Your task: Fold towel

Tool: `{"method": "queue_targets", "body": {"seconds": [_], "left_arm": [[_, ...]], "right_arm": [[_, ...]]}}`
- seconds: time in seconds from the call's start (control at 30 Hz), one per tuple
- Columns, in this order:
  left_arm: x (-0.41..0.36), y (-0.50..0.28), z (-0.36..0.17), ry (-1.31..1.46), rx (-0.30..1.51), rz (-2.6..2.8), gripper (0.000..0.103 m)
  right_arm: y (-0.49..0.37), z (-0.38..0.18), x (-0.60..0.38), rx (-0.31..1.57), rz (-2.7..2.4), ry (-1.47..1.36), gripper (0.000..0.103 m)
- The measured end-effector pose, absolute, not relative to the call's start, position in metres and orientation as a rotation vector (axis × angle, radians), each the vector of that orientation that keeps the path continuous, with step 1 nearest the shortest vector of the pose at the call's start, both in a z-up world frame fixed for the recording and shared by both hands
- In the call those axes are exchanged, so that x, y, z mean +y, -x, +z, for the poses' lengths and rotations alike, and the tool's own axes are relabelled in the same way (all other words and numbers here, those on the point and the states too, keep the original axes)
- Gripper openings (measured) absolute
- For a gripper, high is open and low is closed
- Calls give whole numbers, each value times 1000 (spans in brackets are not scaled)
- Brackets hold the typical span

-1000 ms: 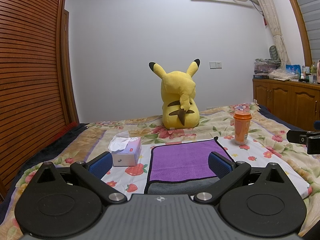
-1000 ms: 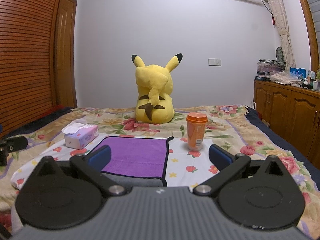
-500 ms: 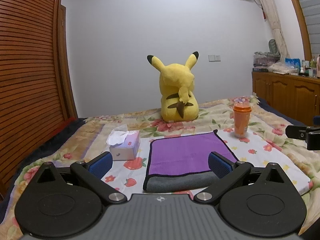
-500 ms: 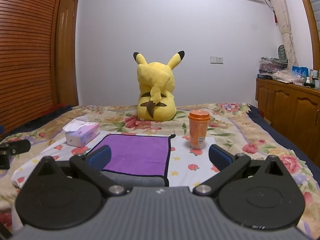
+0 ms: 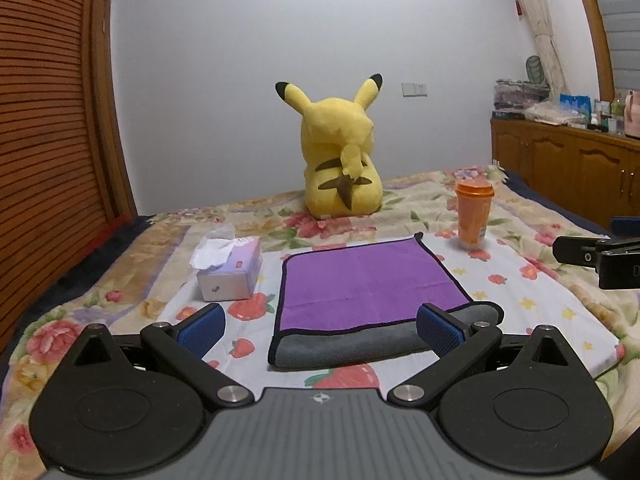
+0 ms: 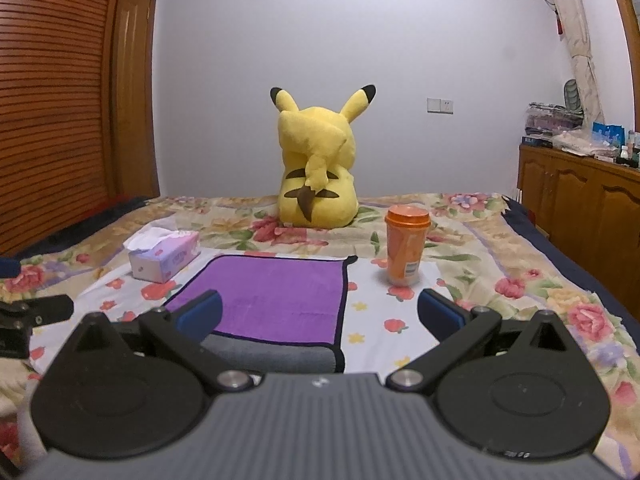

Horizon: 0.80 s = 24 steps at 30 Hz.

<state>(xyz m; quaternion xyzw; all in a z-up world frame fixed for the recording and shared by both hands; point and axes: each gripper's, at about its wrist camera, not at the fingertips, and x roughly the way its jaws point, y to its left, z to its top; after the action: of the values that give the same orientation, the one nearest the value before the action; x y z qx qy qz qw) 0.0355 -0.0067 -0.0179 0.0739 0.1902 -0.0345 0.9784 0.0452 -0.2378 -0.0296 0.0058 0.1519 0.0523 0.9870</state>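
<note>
A purple towel [image 5: 368, 282] with a grey underside and black trim lies folded on the flowered bed cover, its grey fold towards me; it also shows in the right wrist view [image 6: 276, 300]. My left gripper [image 5: 320, 324] is open and empty, hovering just before the towel's near edge. My right gripper [image 6: 320, 312] is open and empty, above the towel's near right corner. Each gripper shows at the edge of the other's view, the right one [image 5: 596, 256] and the left one [image 6: 28, 312].
A tissue box [image 5: 230, 276] sits left of the towel and an orange cup [image 5: 473, 214] at its far right. A yellow Pikachu plush [image 5: 340, 168] sits behind. A wooden wardrobe [image 5: 44, 160] stands left, a wooden sideboard [image 5: 568, 172] right.
Both grippers have tilted or risen a little, so the towel's near grey fold now shows in full. The towel has not moved. Both grippers stay open.
</note>
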Motion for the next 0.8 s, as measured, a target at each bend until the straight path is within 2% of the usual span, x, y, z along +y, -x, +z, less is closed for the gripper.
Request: {"method": "queue_targets", "body": {"seconds": [0.8], "left_arm": [[1,-103,-41,-188,485,-96,103]], "right_arm": [[-100,-47,-235,409,91,24,103]]}}
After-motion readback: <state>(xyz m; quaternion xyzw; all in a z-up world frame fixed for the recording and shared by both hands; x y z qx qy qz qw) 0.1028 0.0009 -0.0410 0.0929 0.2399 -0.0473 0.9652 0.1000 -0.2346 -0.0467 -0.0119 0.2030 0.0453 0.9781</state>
